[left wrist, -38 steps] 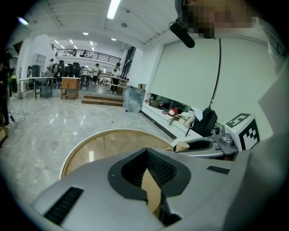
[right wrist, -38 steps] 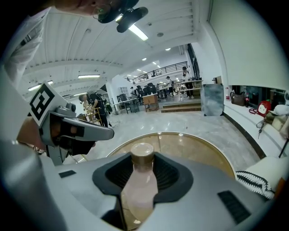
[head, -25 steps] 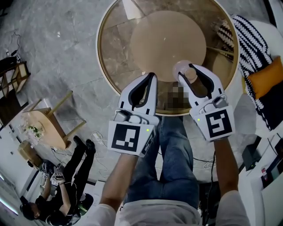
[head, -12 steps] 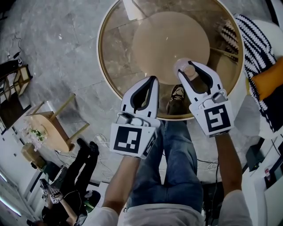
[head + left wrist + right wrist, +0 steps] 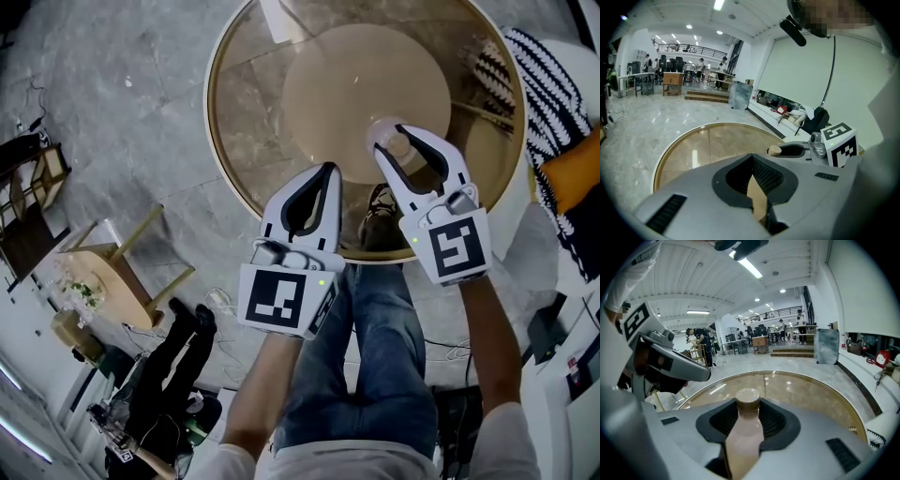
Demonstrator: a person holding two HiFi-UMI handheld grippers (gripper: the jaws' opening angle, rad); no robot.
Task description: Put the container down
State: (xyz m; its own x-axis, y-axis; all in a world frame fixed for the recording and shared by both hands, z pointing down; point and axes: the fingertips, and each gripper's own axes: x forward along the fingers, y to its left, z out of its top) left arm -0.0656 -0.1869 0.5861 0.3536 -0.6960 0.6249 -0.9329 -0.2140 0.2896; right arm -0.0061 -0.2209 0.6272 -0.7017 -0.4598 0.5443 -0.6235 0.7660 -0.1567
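Note:
The container is a small bottle (image 5: 401,147) of pale pink-beige liquid with a tan cap (image 5: 748,399). My right gripper (image 5: 390,138) is shut on it and holds it over the near right part of the round glass table (image 5: 221,141). In the right gripper view the bottle (image 5: 745,432) stands upright between the jaws. My left gripper (image 5: 324,174) hovers beside it over the table's near rim, shut, with nothing seen in it. In the left gripper view the right gripper (image 5: 799,150) and the bottle cap (image 5: 774,150) show to the right.
Under the glass sit a round tan base (image 5: 366,89) and the person's shoe (image 5: 378,211). A black-and-white striped throw (image 5: 544,84) and an orange cushion (image 5: 577,169) lie at the right. A wooden chair (image 5: 108,267) and another person (image 5: 159,394) are at the lower left.
Both grippers have drifted slightly right. The right gripper carried the bottle a little farther over the table. Both stay shut.

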